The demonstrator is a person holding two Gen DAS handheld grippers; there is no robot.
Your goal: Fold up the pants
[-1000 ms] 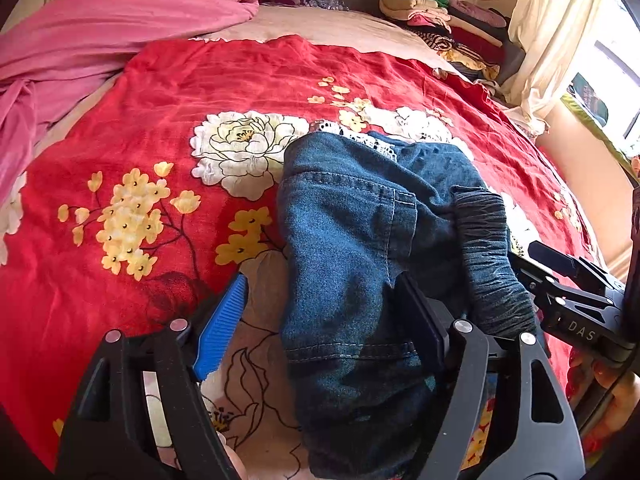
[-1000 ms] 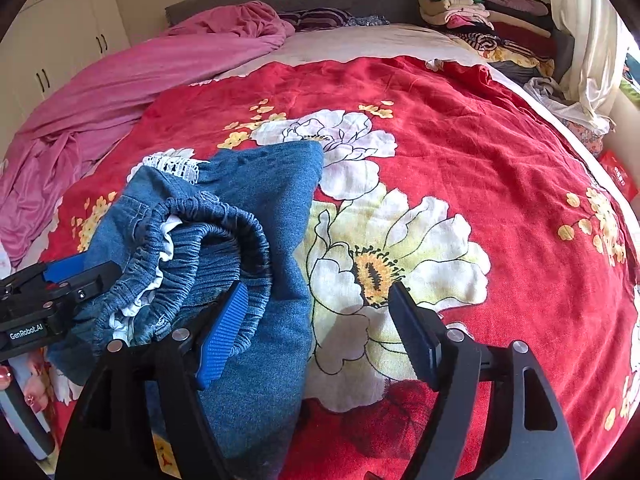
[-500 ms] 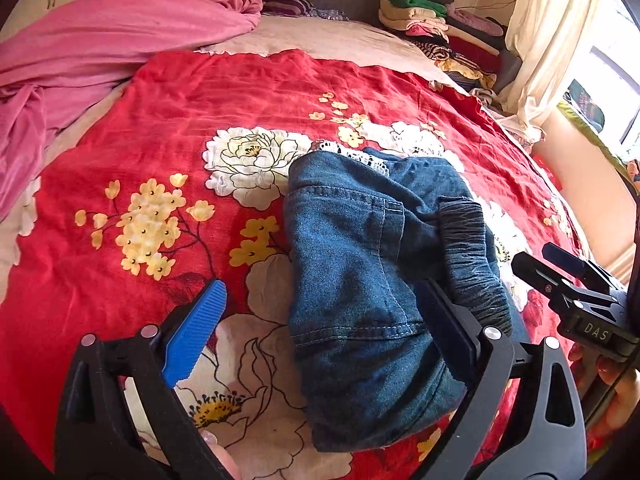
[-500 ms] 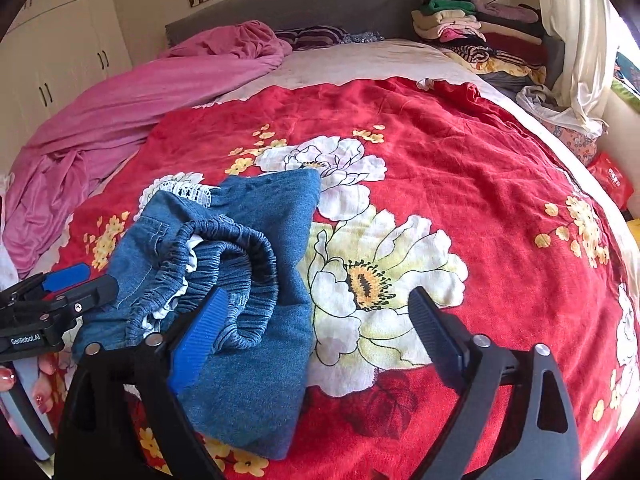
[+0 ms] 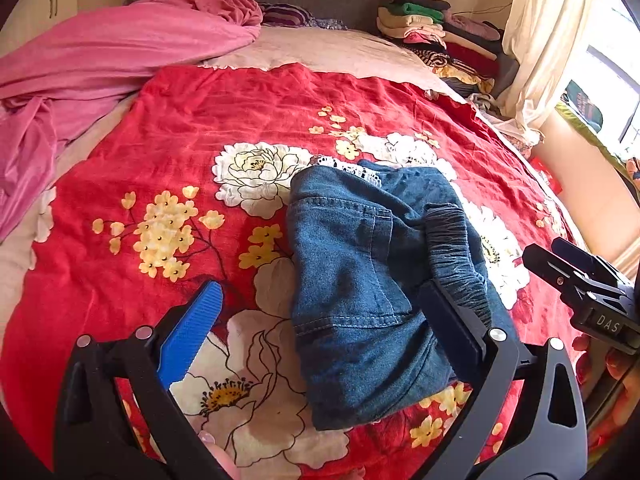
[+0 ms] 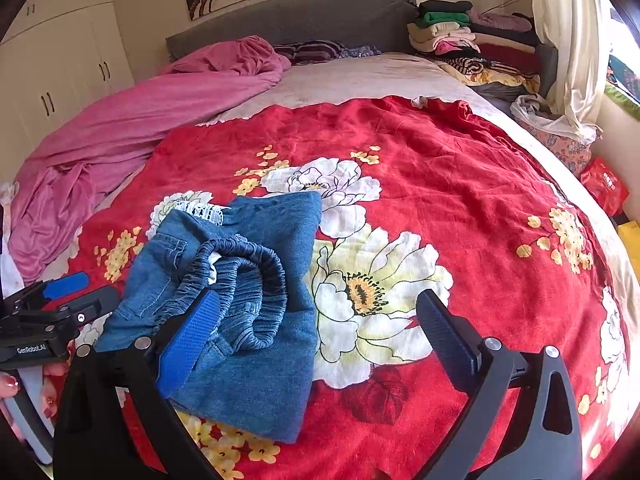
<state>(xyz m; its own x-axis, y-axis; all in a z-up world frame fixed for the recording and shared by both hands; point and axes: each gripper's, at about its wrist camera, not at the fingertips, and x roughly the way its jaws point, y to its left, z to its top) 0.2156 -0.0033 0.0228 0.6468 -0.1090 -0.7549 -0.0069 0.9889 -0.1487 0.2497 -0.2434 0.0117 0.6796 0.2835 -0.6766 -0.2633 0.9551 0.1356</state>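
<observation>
My left tongs cover the near right part of the jeans in the left wrist view, and in the right wrist view my right tongs cover their near left corner; how the legs lie inside the fold I cannot see. The clothes pile is too small to sort. My right hand is cut off by the edge

Both grippers spread wide and lift away! The left gripper releases the folded blue denim pants, and the right gripper rises clear, pants lower-left of it.
</observation>
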